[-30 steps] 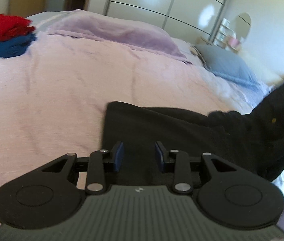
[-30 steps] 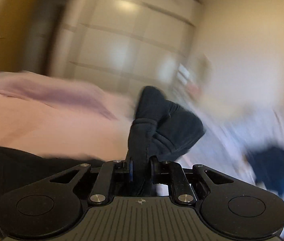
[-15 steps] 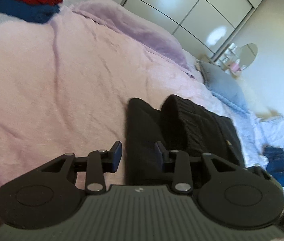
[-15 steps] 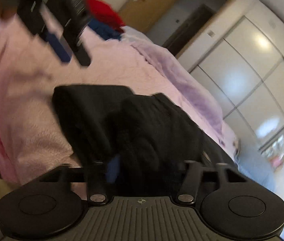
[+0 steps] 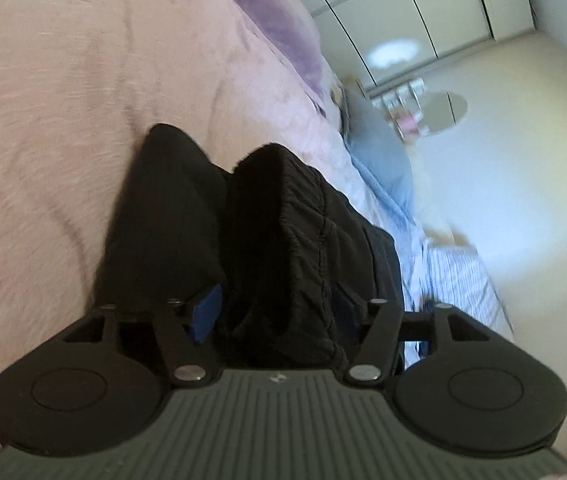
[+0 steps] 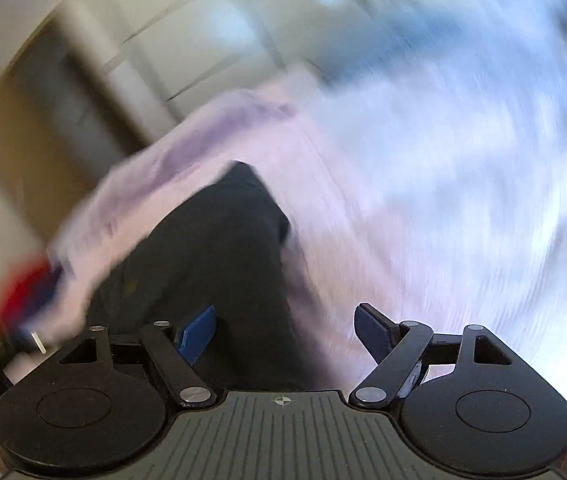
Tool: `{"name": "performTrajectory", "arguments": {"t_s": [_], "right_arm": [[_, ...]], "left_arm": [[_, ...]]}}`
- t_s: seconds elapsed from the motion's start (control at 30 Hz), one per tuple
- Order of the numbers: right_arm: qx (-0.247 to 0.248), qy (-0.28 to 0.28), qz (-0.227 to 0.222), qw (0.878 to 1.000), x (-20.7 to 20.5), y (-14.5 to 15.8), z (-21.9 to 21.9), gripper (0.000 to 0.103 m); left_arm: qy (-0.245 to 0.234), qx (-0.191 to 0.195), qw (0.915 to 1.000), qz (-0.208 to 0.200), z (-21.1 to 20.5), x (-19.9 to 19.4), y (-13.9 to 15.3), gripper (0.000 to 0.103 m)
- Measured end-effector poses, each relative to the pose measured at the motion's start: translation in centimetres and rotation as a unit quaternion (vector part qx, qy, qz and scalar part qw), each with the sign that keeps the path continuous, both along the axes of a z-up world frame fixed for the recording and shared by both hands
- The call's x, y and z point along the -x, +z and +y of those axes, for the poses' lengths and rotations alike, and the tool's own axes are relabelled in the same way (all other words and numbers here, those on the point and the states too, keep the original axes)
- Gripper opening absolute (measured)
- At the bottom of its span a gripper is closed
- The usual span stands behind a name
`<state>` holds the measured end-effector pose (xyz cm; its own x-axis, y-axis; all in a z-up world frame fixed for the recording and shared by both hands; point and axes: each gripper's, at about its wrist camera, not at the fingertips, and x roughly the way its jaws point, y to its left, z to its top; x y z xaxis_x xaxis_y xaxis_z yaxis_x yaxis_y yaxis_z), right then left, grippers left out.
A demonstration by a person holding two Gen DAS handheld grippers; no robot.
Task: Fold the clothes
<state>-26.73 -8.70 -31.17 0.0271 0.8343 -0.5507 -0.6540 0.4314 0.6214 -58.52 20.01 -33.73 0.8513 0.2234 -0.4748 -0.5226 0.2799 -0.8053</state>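
Black knit garment (image 5: 267,240) lies folded on the pink bedspread (image 5: 51,120) | long axis runs straight ahead of the left gripper (image 5: 275,312), jaws just spread wide around its near fold, not pinching | right gripper (image 6: 287,332) released, garment ahead-left | left looks nearer

The black garment (image 5: 267,232) is matt cloth, soft and thick, with a gathered, stitched band along one folded edge. The pink bedspread (image 5: 63,92) under it looks like fuzzy, napped fabric, and the purple blanket (image 5: 283,20) beyond is similarly plush. The wardrobe doors (image 5: 423,4) are smooth and glossy, catching a light reflection. The left gripper (image 5: 273,312) is matt black plastic with shiny metal rivets and blue rubbery pads.
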Motion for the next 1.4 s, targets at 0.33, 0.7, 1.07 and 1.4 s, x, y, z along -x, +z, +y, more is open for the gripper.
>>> {"name": "performTrajectory", "arguments": {"t_s": [0.33, 0.7, 1.07, 1.4], "right_arm": [[-0.011, -0.048, 0.157, 0.986, -3.9, -1.4, 0.1, 0.057], [-0.009, 0.054, -0.007, 0.998, 1.0, 0.9, 6.8, 0.049], [0.024, 0.067, -0.129, 0.989, 4.7, -0.8, 8.0, 0.049], [0.028, 0.04, -0.147, 0.988, 6.9, 1.3, -0.4, 0.049]], "left_arm": [[-0.064, -0.061, 0.9952, 0.043, 0.0, -3.5, 0.8, 0.024], [0.028, -0.125, 0.9907, 0.047, -3.2, 4.6, 4.7, 0.021], [0.041, -0.103, 0.9917, 0.065, -1.6, 5.6, 1.6, 0.032], [0.086, -0.17, 0.9788, 0.074, -7.9, 10.9, 5.5, 0.028]]}}
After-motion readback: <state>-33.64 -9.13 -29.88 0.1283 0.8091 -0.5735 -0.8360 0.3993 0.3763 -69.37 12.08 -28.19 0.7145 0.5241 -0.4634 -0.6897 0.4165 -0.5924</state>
